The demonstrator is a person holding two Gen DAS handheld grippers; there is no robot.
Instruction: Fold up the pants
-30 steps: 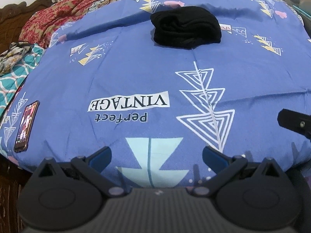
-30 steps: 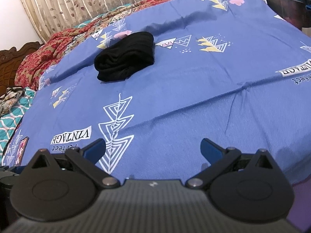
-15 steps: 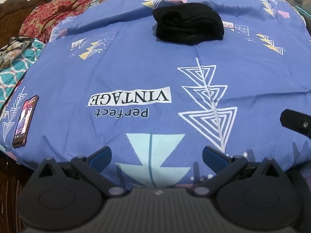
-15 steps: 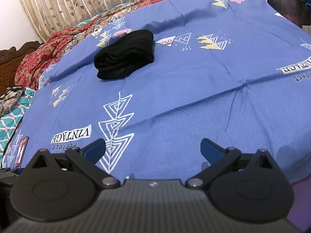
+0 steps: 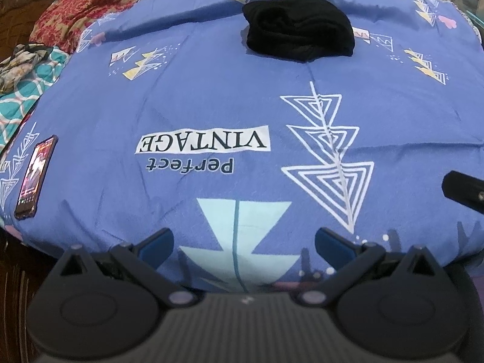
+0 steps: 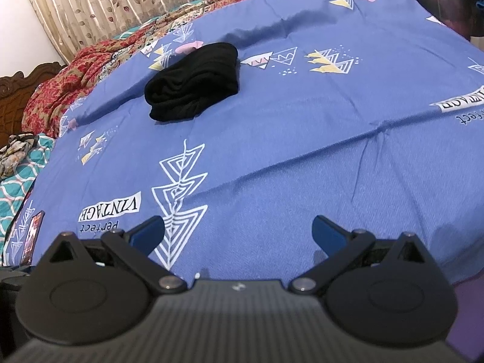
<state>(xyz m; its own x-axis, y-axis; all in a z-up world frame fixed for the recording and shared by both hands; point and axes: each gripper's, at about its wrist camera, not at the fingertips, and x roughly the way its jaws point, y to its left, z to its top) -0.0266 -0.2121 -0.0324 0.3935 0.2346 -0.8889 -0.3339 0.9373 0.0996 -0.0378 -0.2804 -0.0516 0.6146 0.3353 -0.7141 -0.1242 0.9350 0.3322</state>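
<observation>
Black pants bundled on the far bed, folds indistinct. Left gripper and right gripper gape empty, near edge. Phone left.

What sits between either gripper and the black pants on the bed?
Nothing visible. Only bare blue bedsheet lies between the open left gripper and the folded black pants, and likewise for the open right gripper. The phone sits off at the sheet's left edge, outside both paths.
</observation>
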